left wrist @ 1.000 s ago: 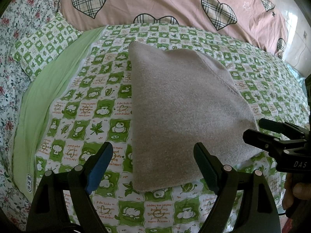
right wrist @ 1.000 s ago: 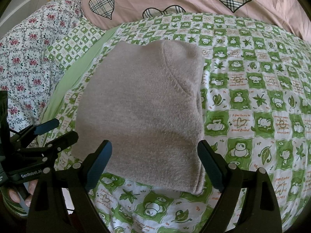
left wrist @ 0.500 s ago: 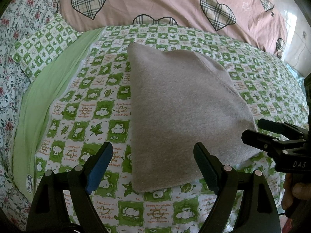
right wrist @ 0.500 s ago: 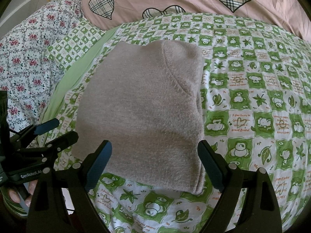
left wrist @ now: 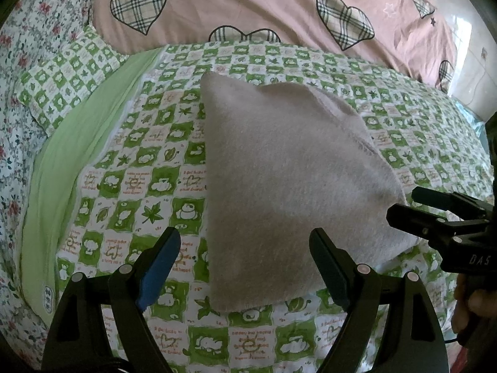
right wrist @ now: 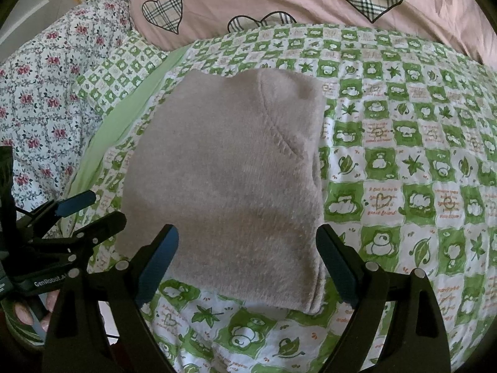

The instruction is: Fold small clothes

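- The folded grey knit garment (left wrist: 289, 186) lies on the bed (left wrist: 130, 186), just ahead of both hand-held grippers.
- Left hand-held gripper (left wrist: 245, 267) and right hand-held gripper (right wrist: 247, 262) both gape wide, holding nothing.
- It looks soft, light and floppy; I'd pinch the near hem corners.

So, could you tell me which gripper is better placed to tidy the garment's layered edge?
Probably the right gripper: the sweater's stacked edge lies beside its right finger. The left gripper, also open, faces the opposite side.
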`<state>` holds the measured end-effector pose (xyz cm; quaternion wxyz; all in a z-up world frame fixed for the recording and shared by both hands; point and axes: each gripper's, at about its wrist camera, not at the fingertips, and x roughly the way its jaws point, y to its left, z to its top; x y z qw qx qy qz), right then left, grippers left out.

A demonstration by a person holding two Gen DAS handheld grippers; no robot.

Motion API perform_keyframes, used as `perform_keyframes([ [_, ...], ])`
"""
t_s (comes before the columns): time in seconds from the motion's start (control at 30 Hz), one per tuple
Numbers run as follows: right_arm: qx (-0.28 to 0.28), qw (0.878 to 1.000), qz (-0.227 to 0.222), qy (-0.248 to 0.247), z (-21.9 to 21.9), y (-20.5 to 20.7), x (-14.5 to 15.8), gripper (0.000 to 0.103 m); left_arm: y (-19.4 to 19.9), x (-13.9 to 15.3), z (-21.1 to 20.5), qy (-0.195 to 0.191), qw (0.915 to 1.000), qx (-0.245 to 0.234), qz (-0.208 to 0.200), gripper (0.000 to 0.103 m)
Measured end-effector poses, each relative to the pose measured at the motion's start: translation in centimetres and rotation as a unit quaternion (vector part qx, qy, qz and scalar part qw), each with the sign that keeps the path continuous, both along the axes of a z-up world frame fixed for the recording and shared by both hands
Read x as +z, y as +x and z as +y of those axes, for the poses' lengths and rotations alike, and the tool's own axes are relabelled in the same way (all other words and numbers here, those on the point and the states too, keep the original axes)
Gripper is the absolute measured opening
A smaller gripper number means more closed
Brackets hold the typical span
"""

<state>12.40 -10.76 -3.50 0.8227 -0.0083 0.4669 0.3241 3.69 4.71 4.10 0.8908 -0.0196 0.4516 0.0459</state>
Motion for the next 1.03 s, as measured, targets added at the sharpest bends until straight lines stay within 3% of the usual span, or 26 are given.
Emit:
perform_keyframes([
  [0.47, -0.002, 1.000, -0.002, 0.003, -0.2, 0.6, 0.3, 0.091, 0.6, 0.2, -0.1, 0.004, 0.9999, -0.010, -0.008, 0.085],
  [1.03, -0.011, 1.000, 0.007, 0.005, 0.0, 2.9, -0.4, 0.091, 2.3, 0.2, 2.0, 0.004, 0.9999, 0.014, -0.009, 0.085],
])
